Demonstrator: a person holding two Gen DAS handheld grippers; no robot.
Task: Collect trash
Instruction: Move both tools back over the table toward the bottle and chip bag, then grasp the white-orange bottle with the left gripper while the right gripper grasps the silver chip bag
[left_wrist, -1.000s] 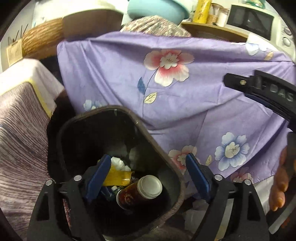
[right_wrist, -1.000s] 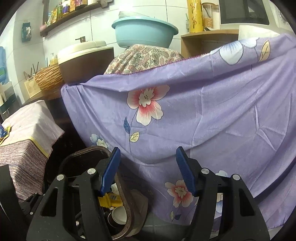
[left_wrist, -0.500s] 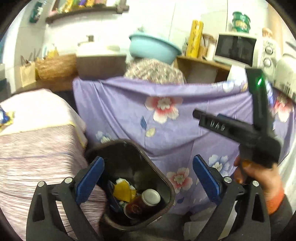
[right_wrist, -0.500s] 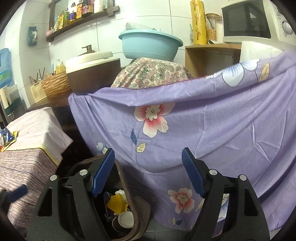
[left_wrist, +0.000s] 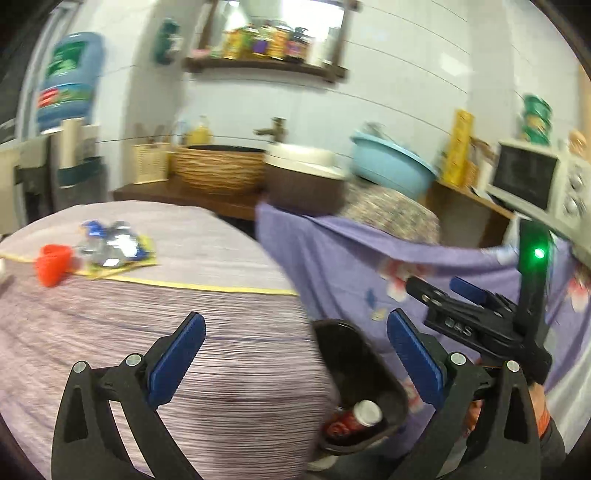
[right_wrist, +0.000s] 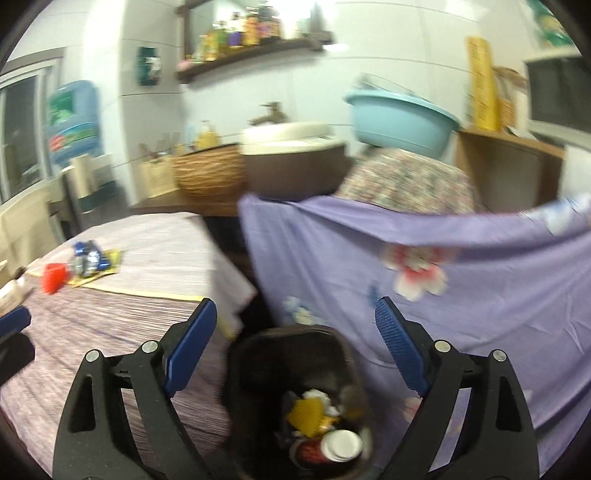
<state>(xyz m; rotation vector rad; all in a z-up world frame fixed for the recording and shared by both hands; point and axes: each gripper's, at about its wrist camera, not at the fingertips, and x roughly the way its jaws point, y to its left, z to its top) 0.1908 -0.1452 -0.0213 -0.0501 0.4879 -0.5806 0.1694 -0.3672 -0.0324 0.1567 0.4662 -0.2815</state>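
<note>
I'm seeing the trash bin (right_wrist: 295, 369) sitting wedged between the striped table edge (right_wrist: 110, 332) and the hanging purple floral cloth (right_wrist: 480, 295); its mouth is lying open from above, half filled with litter (right_wrist: 314, 413)

The table cloth (left_wrist: 221, 354) is a ribbed, matt woven fabric in lilac stripes. Far left on it lies a crinkled, shiny foil wrapper (left_wrist: 110, 245) beside a glossy red plastic cup (left_wrist: 51, 264). The bin (right_wrist: 291, 369) down on the right is dark, smooth plastic holding a paper cup (right_wrist: 336, 448) with a white lid. The purple floral sheet (right_wrist: 480, 295) is thin, soft cloth. Farther back stand a coarse wicker basket (left_wrist: 218, 168) and a smooth blue plastic basin (right_wrist: 402, 118).
</note>
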